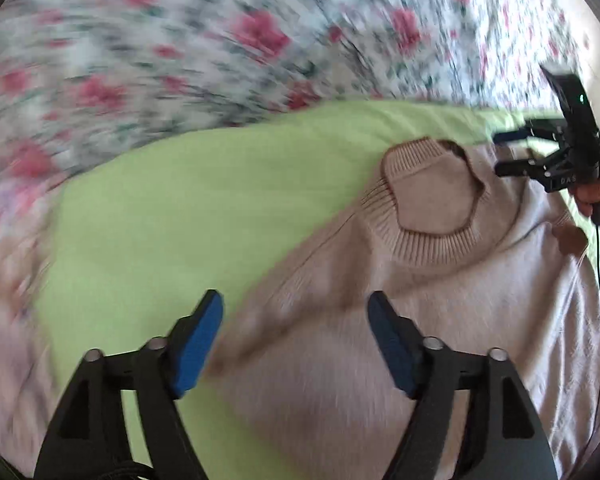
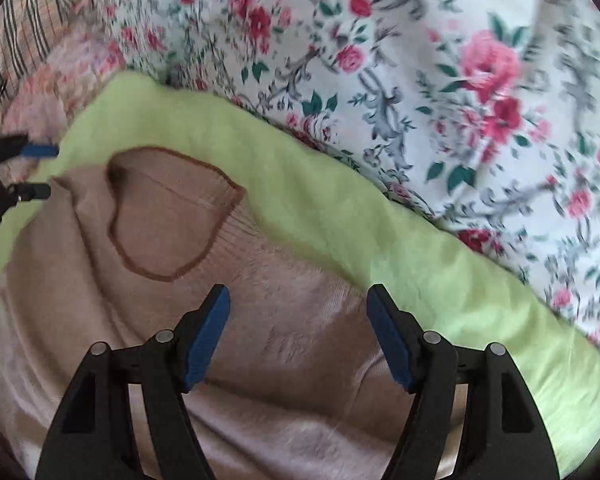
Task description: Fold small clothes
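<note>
Beige sweater [image 1: 380,320] flat on green cloth [image 1: 180,208] over bed, collar [image 1: 432,204] between both released tools: left tool [image 1: 296,340] above one shoulder, right tool [image 2: 298,336] above the other.

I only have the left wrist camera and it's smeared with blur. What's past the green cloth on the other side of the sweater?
Observer: From the right wrist view, a floral sheet with pink roses borders the green cloth there.
Operator: Is the right gripper holding any fabric? I see it only small, at the edge.
Observer: No. The right gripper is open, the sweater lying below its fingers, nothing pinched.
Operator: Anything else near the far corner?
Observer: Yes, a striped fabric lies at the top left of the right wrist view, beyond the green cloth.
</note>
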Available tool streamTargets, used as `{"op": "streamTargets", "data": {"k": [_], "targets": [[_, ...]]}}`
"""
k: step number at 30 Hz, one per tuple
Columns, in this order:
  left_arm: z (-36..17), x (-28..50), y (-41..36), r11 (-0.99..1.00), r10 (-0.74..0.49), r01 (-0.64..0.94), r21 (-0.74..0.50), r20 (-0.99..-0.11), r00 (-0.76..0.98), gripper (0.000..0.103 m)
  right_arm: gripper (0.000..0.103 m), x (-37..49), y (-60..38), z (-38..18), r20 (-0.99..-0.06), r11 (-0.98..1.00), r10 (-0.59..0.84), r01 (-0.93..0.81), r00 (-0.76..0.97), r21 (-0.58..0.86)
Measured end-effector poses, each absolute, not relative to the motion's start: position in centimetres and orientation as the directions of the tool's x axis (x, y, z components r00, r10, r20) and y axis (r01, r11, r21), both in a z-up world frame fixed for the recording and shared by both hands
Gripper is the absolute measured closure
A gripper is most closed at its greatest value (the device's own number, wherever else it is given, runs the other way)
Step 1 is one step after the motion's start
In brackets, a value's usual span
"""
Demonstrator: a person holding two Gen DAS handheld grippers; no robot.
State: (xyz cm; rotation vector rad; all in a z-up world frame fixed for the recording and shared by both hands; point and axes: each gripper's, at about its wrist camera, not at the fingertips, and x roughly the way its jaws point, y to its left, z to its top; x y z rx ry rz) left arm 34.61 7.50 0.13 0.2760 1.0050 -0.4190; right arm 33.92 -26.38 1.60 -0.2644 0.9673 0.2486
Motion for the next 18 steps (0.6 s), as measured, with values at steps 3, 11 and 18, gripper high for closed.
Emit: {"op": "streamTargets", "data": {"k": [3, 11, 18], "targets": [[-3.3, 37.2, 5.8, 0.858, -0.166, 0.511, 0.052, -0.913, 0.373, 0.026, 0.032, 34.9, -26.0, 0.1, -0.863, 0.93, 0.093, -0.353, 0.497, -0.103], [-0.5, 37.4, 5.2, 0.866, -0.202, 0.495, 0.068, -0.858, 0.471, 0.098, 0.097, 34.3, -27.9, 3.5, -0.764, 0.99, 0.049, -0.13, 0.643, -0.046], [-2.9, 39.6, 5.1, 0.915, -0.054, 0.371, 0.161, -0.861, 0.506, 0.097, 0.09, 35.7, -28.6, 0.8, -0.804, 1.0, 0.027, -0.013, 0.594, 0.023]]}}
